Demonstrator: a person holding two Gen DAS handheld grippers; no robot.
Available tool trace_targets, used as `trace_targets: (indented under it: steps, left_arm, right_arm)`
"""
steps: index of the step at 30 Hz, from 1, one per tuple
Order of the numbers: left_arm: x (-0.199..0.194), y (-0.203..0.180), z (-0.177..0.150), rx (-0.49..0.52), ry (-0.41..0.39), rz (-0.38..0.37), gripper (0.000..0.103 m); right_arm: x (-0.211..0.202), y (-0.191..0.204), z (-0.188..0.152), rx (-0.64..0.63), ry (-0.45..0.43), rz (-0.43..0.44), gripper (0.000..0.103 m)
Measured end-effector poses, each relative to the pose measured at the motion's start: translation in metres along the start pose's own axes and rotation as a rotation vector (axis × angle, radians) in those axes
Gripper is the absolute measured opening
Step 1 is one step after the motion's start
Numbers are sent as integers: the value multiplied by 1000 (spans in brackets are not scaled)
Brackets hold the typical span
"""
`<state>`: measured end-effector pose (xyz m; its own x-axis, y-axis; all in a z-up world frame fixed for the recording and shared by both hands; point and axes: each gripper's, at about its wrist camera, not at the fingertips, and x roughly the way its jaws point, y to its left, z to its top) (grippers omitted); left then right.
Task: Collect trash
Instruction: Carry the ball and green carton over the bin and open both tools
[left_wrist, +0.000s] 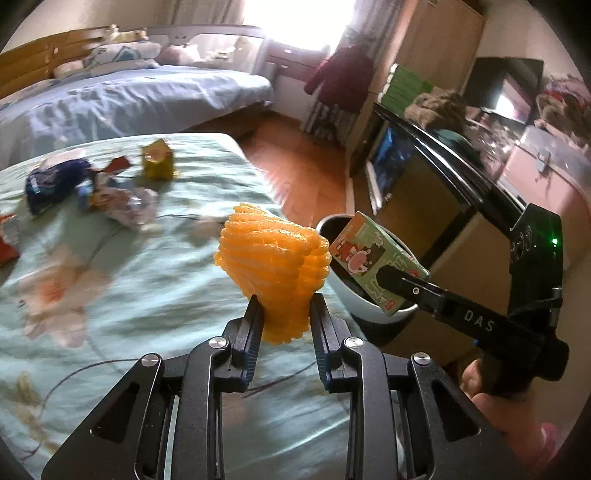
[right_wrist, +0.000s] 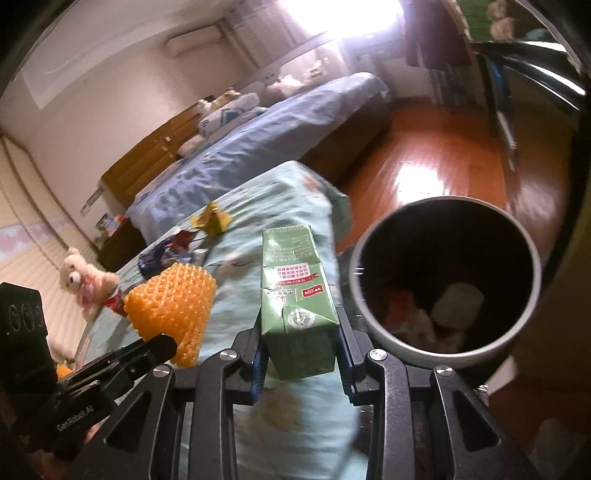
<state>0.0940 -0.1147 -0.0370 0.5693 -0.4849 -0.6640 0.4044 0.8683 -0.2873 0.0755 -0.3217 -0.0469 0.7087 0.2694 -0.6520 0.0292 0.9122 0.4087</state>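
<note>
A bright window (left_wrist: 295, 22) floods a bedroom with pale walls (right_wrist: 110, 85) and a glossy wooden floor (right_wrist: 443, 166). A blue-covered bed (left_wrist: 122, 96) has a wooden headboard (left_wrist: 37, 55); a wardrobe (left_wrist: 439, 40) stands opposite.

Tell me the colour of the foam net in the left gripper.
Orange foam net; it shows best in the left wrist view.

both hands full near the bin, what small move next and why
Probably ease the right gripper rightward until the carton hangs over the bin, then let go. The carton sits just left of the bin's open mouth; the left gripper holds the foam net farther off.
</note>
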Motion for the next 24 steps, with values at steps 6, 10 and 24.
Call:
trace_targets:
  steps: [6, 10, 24]
  left_arm:
    - [13, -22, 3, 42, 22, -27, 24]
    - [21, -33, 5, 64, 36, -42, 24]
    - [48, -62, 10, 118, 84, -68, 24]
  right_arm:
    - [-10, -25, 2, 41, -15, -38, 32]
    - [-16, -38, 3, 66, -27, -56, 32]
    - [-21, -69, 4, 123, -39, -84, 32]
